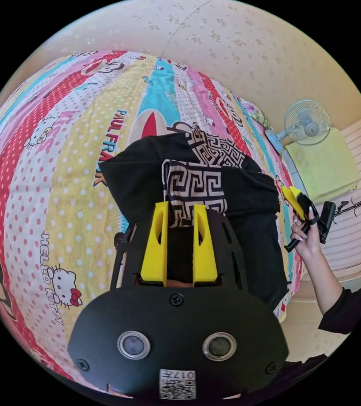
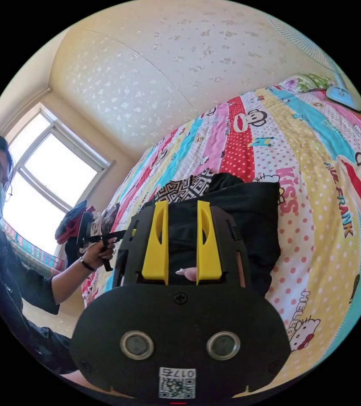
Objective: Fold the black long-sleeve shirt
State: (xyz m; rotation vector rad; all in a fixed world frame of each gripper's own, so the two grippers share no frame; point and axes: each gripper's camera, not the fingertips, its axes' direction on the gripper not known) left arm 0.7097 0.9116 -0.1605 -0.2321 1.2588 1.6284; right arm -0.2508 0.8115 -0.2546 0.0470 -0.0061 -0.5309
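Both grippers hang with yellow fingers spread and pinching nothing: the left gripper (image 1: 179, 211) just over the patterned panel (image 1: 195, 184) of the shirt (image 1: 248, 198), the right gripper (image 2: 181, 207) above the shirt's near edge. The shirt lies as a soft, squarish black bundle on the bed (image 1: 62, 198), its stiff-looking maze-print panel on top. A loose flap may spring open on the smooth, dotted cotton sheet if it is left unpressed.
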